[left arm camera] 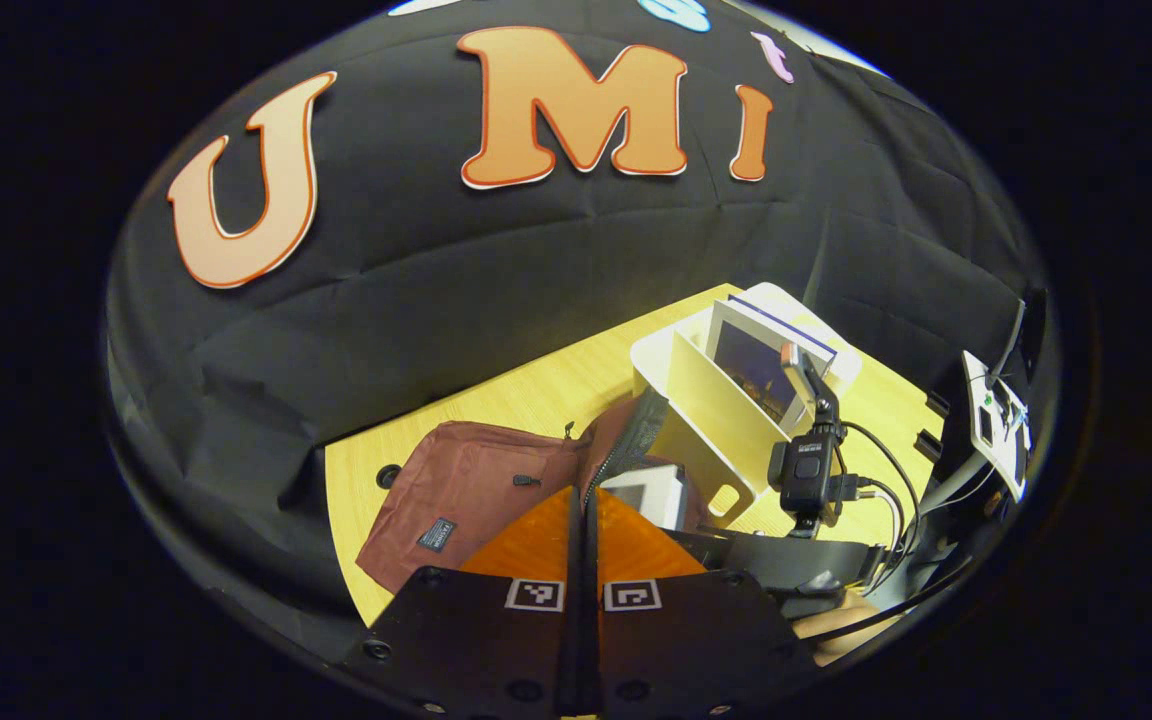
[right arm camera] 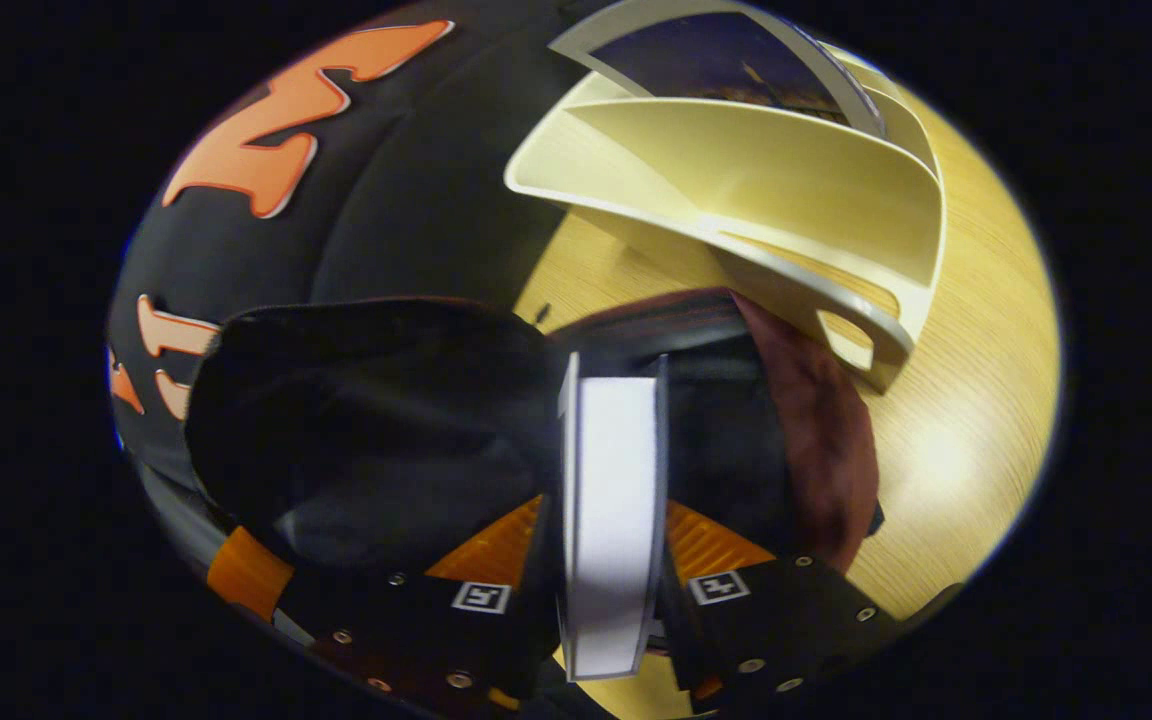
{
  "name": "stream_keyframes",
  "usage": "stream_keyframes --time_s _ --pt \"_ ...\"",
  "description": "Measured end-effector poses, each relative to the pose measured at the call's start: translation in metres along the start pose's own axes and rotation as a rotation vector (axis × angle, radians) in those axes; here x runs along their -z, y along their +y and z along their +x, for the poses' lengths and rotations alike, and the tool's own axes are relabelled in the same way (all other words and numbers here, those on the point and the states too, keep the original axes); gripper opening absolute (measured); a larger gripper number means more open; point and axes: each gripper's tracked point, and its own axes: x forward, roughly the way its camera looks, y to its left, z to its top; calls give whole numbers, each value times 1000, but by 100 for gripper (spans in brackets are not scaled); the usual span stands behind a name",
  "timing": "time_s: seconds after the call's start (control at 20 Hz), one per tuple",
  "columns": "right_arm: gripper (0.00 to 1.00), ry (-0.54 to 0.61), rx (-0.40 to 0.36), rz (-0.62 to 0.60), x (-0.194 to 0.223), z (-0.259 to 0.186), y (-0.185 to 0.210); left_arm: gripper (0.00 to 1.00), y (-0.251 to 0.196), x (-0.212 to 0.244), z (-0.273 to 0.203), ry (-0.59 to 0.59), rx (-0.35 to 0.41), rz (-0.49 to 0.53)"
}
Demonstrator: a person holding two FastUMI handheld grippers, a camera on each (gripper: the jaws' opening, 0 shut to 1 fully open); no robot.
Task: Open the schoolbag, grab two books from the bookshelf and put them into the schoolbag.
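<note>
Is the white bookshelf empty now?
No. One book is standing in the bookshelf, while the right gripper holds another.

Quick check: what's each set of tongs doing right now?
Left tongs: closed on the schoolbag's opening edge, holding it up.
Right tongs: closed on a book, spine toward the camera, over the open bag.

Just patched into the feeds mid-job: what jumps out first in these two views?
In the right gripper view, the white book clamped between the right gripper fingers stands out, poised over the open maroon schoolbag. Behind it stands the cream bookshelf on the wooden table, another book inside. In the left gripper view, the left gripper pinches the bag's zipper edge.
</note>
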Motion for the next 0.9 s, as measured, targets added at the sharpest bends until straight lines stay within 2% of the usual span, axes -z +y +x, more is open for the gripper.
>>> stream_keyframes --time_s 0.05,0.1,0.15,0.4,0.6,0.9 --pt "47 38 8 24 7 -1 -4 0 2 1 1 2 0 -8" --pt "88 60 20 33 9 -1 -10 0 4 0 1 0 0 -18" --pt "97 70 26 33 10 -9 -11 1 6 -1 1 -2 0 -27" --pt "98 69 61 -2 0 -25 -32 0 19 -1 -2 -10 -28 -44" --pt "98 40 34 -23 -17 -50 -43 1 18 2 -3 -1 -29 -59" --pt "98 4 28 -124 -45 -112 -79 1 11 7 -1 14 -39 -69"
